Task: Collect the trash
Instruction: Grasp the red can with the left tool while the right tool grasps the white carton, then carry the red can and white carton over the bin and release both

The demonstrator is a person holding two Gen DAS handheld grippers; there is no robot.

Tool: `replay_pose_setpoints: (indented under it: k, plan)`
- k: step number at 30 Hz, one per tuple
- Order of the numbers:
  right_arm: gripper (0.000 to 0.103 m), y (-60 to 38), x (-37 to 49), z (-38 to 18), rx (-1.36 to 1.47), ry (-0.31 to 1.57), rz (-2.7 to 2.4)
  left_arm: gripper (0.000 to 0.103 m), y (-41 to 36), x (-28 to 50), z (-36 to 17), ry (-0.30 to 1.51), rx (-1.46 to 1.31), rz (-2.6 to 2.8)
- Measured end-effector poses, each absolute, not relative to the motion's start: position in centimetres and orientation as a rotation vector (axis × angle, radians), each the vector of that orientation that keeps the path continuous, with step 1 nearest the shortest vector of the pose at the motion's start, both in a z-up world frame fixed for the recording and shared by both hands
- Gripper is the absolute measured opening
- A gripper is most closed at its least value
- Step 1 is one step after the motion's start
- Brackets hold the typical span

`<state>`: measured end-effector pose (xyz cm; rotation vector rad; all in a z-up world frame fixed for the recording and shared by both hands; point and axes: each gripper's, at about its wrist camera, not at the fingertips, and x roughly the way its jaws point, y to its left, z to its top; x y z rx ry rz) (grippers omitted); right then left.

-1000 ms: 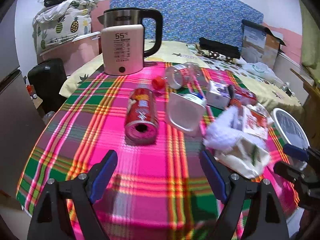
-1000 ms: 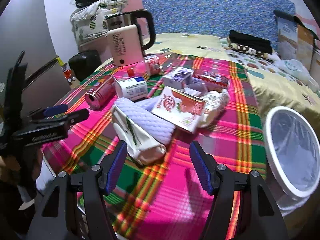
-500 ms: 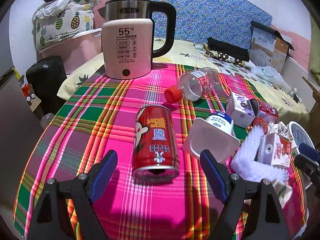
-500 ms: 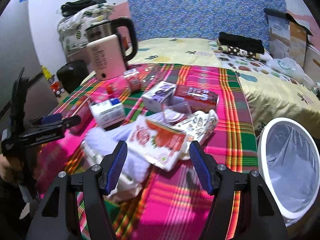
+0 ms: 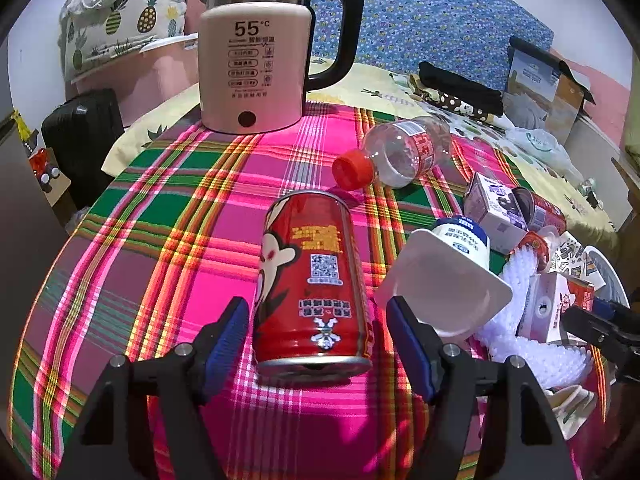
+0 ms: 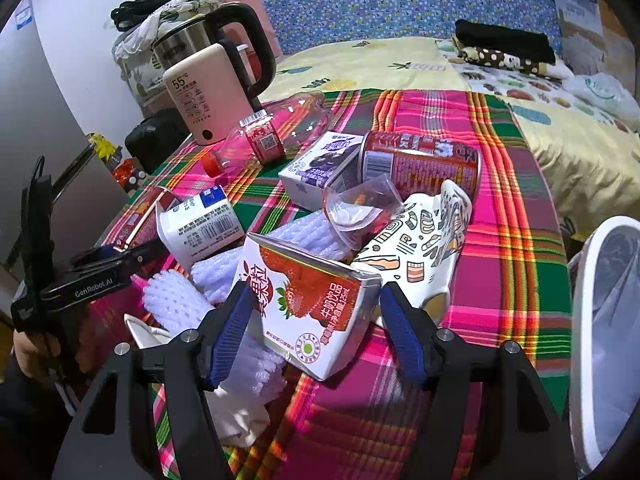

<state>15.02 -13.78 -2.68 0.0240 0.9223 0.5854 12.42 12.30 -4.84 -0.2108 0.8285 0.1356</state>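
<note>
Two released claws, left claw (image 5: 318, 334) astride the red can (image 5: 312, 284), right claw (image 6: 314, 326) astride the strawberry milk carton (image 6: 310, 304).

The left wrist camera is sitting low over the worktop (image 5: 120, 248), looking along its tongs (image 5: 316, 332) toward the kettle (image 5: 256, 60), very near a red can (image 5: 312, 280). The right wrist camera is facing the same way from further right, close over a strawberry milk carton (image 6: 308, 304). Both are sharing the kettle (image 6: 208, 100), the clear bottle (image 5: 400, 152) (image 6: 272, 136) and, apparently, the white yogurt cup (image 5: 444, 280) (image 6: 200, 224).
</note>
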Motion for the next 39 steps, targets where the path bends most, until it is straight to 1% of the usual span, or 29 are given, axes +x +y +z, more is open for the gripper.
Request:
replay_pose_setpoints:
  k: [2,3,4,5,6,7,9,11,17,31,39]
  plan:
    - [0.069,-13.6,15.1,-2.7,0.028,0.925,0.59,0.073,12.3,12.5,-5.0,0.838,-0.21,0.129]
    - [0.069,-13.6,15.2,-2.7,0.033,0.927,0.588,0.071,12.2,12.6,-5.0,0.841,-0.209,0.127]
    - [0.069,-13.6,15.2,-2.7,0.041,0.935,0.584,0.066,12.2,12.6,-5.0,0.844,-0.207,0.126]
    - [0.069,-13.6,15.2,-2.6,0.046,0.938,0.58,0.064,12.1,12.6,-5.1,0.847,-0.203,0.126]
    - [0.067,-13.7,15.5,-2.6,0.049,0.939,0.576,0.058,12.0,12.6,-5.0,0.849,-0.2,0.127]
    - [0.064,-13.8,15.3,-2.4,0.051,0.932,0.576,0.056,11.9,12.6,-5.0,0.849,-0.198,0.126]
    - [0.052,-14.1,14.9,-1.9,0.064,0.906,0.581,0.056,11.8,12.4,-4.9,0.841,-0.194,0.119]
    - [0.046,-14.3,14.8,-1.4,0.073,0.89,0.585,0.055,11.8,12.2,-4.7,0.828,-0.189,0.123]
    - [0.036,-14.1,14.2,-0.6,0.061,0.856,0.593,0.055,11.7,11.2,-4.0,0.806,-0.176,0.137]
    - [0.035,-16.4,12.6,1.8,0.082,0.762,0.55,0.055,10.5,8.5,-0.5,0.734,-0.162,0.119]
    - [0.035,-20.0,11.2,3.2,0.115,0.701,0.462,0.054,7.1,8.0,2.8,0.67,-0.129,0.041]
